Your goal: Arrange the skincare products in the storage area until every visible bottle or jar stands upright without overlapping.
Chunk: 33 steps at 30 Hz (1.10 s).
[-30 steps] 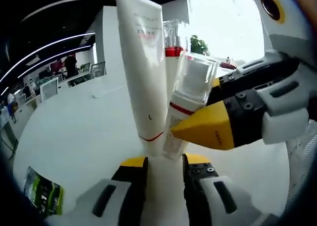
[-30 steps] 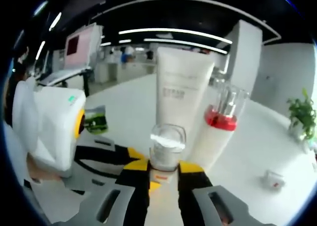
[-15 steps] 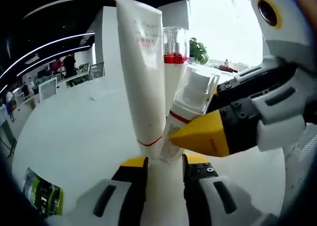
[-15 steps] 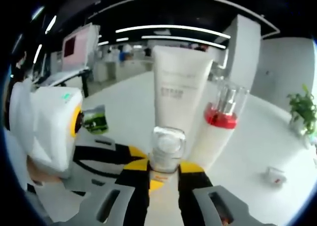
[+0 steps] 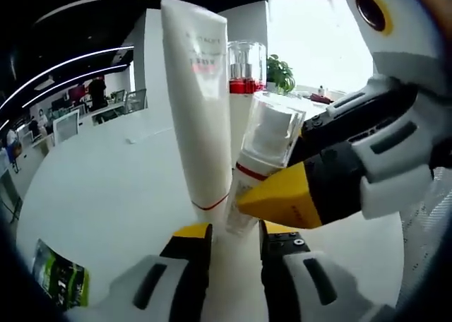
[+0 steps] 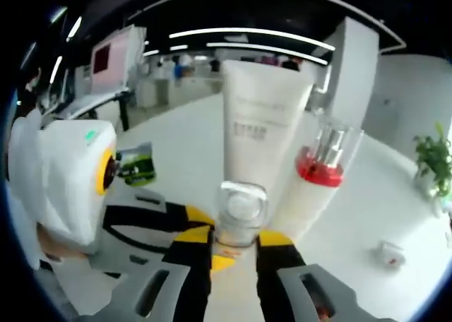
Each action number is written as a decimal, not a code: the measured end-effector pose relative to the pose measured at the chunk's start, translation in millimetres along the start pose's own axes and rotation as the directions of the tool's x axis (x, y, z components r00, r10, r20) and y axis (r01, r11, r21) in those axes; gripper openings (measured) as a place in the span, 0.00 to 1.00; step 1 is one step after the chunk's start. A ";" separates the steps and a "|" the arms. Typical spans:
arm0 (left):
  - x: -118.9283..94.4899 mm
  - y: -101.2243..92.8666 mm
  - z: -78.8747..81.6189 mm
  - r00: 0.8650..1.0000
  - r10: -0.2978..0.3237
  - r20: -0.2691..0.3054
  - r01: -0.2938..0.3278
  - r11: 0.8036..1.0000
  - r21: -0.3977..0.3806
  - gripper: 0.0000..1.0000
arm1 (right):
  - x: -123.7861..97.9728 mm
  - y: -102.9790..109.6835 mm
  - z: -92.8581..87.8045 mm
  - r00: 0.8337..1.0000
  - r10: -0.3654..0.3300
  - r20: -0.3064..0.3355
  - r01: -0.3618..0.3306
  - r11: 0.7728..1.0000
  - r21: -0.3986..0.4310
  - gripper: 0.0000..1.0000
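On the white table [image 5: 106, 195], the tall white tube [image 5: 198, 103] stands cap-down and serves as the landmark for everything else. In the left gripper view, the left gripper [image 5: 234, 248] sits low at the tube's foot with its yellow-tipped jaws a narrow gap apart on either side of the tube's base; whether they actually press on it cannot be told. Just beside the tube, the small pump bottle with a clear cap [image 5: 265, 149] leans toward it, clamped around its lower body by the right gripper [image 5: 272, 198], which enters from the right of that view. Behind the small bottle, and next to the tube, the white bottle with a red collar and clear cap [image 5: 244, 75] stands upright. In the right gripper view, the small bottle's clear cap [image 6: 240, 209] sits directly in front of the tube [image 6: 261, 135], between the right gripper's [image 6: 234, 244] closed jaws. A green packet [image 5: 60, 276] lies on the table well apart from the tube.
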<state>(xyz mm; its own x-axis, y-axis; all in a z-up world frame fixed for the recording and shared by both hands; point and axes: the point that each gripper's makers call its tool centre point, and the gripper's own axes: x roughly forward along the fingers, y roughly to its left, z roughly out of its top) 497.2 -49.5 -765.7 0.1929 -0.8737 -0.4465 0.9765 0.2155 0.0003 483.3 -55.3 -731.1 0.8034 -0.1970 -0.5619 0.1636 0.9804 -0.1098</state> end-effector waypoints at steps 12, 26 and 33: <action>1.1 -5.0 -0.9 1.000 -0.024 -0.006 0.024 1.000 0.015 0.31 | -3.6 -0.6 0.3 0.999 0.015 -0.040 -0.015 1.000 -0.004 0.16; 5.8 -12.0 -2.1 0.997 -0.078 -0.009 0.079 0.992 0.096 0.29 | -4.8 0.8 -1.9 0.990 0.055 -0.132 -0.054 0.998 0.013 0.15; 7.5 -13.6 -4.6 0.992 -0.124 -0.013 0.124 0.987 0.101 0.26 | -4.3 2.5 -0.5 0.988 0.060 -0.141 -0.062 0.998 -0.007 0.16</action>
<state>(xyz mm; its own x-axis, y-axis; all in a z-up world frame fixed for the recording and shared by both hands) 484.9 -56.9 -773.2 0.0695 -0.8878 -0.4550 0.9976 0.0601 0.0350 480.0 -52.1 -729.3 0.7232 -0.1355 -0.6772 0.1095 0.9907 -0.0812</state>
